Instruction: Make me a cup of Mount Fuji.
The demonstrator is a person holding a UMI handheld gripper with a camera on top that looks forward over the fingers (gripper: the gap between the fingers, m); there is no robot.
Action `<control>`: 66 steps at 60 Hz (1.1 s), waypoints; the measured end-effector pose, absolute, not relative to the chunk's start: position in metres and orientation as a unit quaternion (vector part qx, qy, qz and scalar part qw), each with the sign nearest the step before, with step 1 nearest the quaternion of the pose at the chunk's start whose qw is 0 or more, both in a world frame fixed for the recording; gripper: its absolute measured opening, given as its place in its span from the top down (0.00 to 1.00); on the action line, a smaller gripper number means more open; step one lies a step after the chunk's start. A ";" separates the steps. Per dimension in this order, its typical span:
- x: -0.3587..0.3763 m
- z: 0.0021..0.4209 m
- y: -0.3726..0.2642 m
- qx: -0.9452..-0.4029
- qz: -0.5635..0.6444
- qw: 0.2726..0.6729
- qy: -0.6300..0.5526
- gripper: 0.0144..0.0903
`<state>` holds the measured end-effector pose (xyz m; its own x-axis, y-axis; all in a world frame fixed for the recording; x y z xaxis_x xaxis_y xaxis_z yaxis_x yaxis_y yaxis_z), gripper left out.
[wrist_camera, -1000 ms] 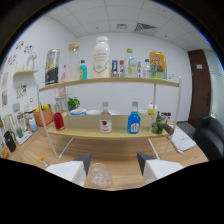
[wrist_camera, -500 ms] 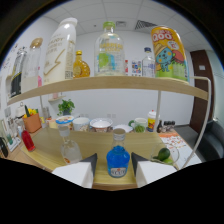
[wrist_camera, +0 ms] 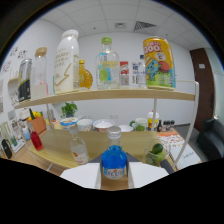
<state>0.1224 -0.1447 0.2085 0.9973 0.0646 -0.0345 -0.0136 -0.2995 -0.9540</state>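
A blue bottle point(wrist_camera: 114, 164) with a grey cap stands on the lower wooden shelf point(wrist_camera: 55, 152). It sits between the white fingers point(wrist_camera: 82, 176) of my gripper point(wrist_camera: 114, 178), which is open around it. I cannot see either finger pressing on it. A small clear bottle point(wrist_camera: 77, 148) stands just left of the blue one. On the upper shelf point(wrist_camera: 105, 94) are a tall white bottle point(wrist_camera: 66, 61), a clear bottle with a green cap point(wrist_camera: 107, 65) and a yellow carton point(wrist_camera: 159, 62).
Bowls point(wrist_camera: 103, 124) and a lidded cup point(wrist_camera: 141, 123) line the back of the lower shelf. A red bottle point(wrist_camera: 36, 140) and a plant point(wrist_camera: 69, 108) are at the left. A glass holding limes point(wrist_camera: 156, 150) stands right of the blue bottle. A shelf post point(wrist_camera: 187, 125) rises at the right.
The gripper has come closer to the shelves. The blue bottle, earlier ahead of the fingers, now stands between them and looks larger.
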 end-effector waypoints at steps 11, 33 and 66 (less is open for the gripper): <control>0.123 0.174 -0.195 -0.822 0.049 0.567 0.007 0.72; 0.124 0.103 -0.226 -0.845 -0.072 0.523 -0.089 0.72; 0.110 0.110 -0.207 -0.568 -0.480 0.322 -0.586 0.72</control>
